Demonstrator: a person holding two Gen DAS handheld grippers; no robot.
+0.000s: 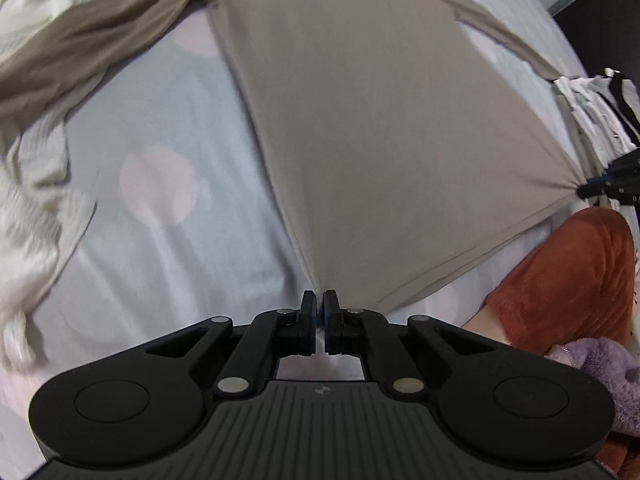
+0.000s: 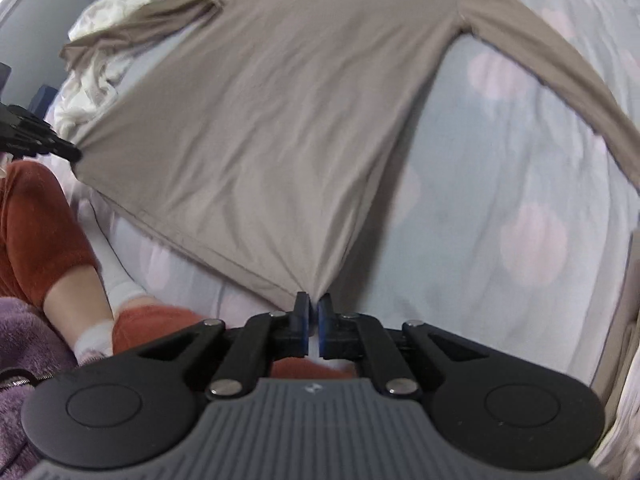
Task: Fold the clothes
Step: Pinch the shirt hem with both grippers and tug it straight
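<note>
dotted bedsheet (image 1: 160, 240) beneath hem-pinched shirt (image 1: 380, 120)

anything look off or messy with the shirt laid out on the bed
Mostly fine: the taupe shirt lies flat, each claw shut on a hem corner, left and right. One sleeve trails crookedly over a rumpled white garment instead of lying on the bedsheet.

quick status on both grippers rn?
Left gripper: closed on one bottom corner of the taupe long-sleeve shirt.
Right gripper: closed on the shirt's other bottom corner.
</note>
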